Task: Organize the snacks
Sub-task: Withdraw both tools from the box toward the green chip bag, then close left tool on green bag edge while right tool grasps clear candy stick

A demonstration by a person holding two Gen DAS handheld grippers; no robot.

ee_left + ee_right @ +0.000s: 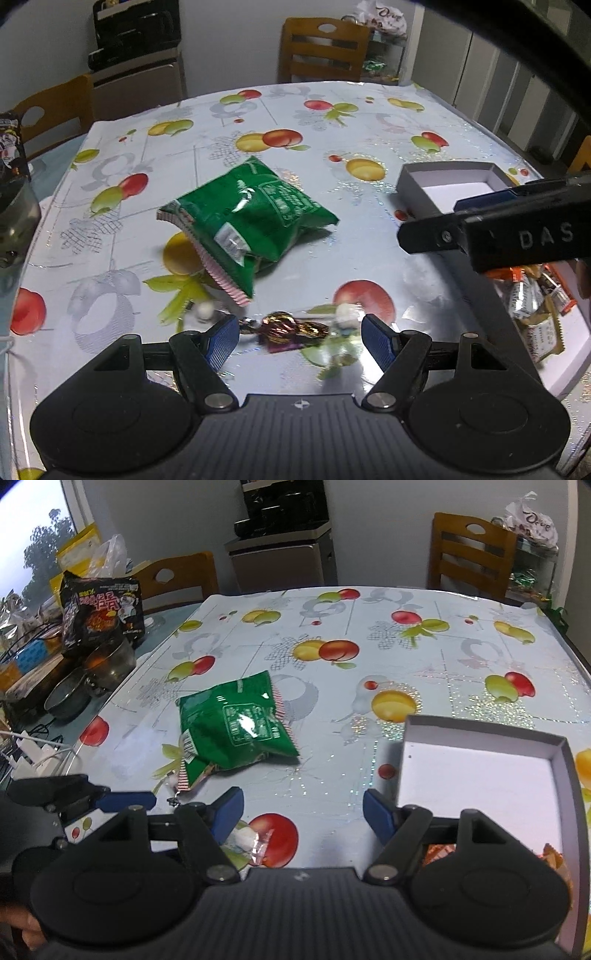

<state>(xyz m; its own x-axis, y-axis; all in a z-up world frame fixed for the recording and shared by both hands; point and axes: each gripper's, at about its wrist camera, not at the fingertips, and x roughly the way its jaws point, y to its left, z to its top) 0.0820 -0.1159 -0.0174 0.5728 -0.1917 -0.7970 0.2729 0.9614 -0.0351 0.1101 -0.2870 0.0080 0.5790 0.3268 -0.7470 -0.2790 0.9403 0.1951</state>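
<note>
Left wrist view: the left hand-held gripper [299,338] hangs low over a table [369,236] covered in a fruit-print cloth, its blue-padded fingers [221,341] spread wide apart and holding nothing. Just ahead of the fingertips lies a gold and purple candy [291,328], with a small white candy [347,314] to its right and another white piece [205,310] to its left, blurred. Farther on, near the table's middle, a green bag [247,218] lies puffed up. At the right, the right hand-held gripper [480,214] reaches in from the edge in front of a shallow grey box [417,188] with a white floor. More wrapped snacks [535,306] lie below that gripper at the table's right edge. A wooden chair [325,48] stands beyond the far side.

Right wrist view: the right hand-held gripper [303,812] also has its fingers wide apart and grips nothing. The white candy [245,840] sits just beside its left finger [227,814]. The green bag [236,727] lies ahead and to the left, the box [561,775] close on the right. The left hand-held gripper [125,800] shows at the left edge. A black noodle packet [101,609] and pots [88,679] stand at the table's far left.
</note>
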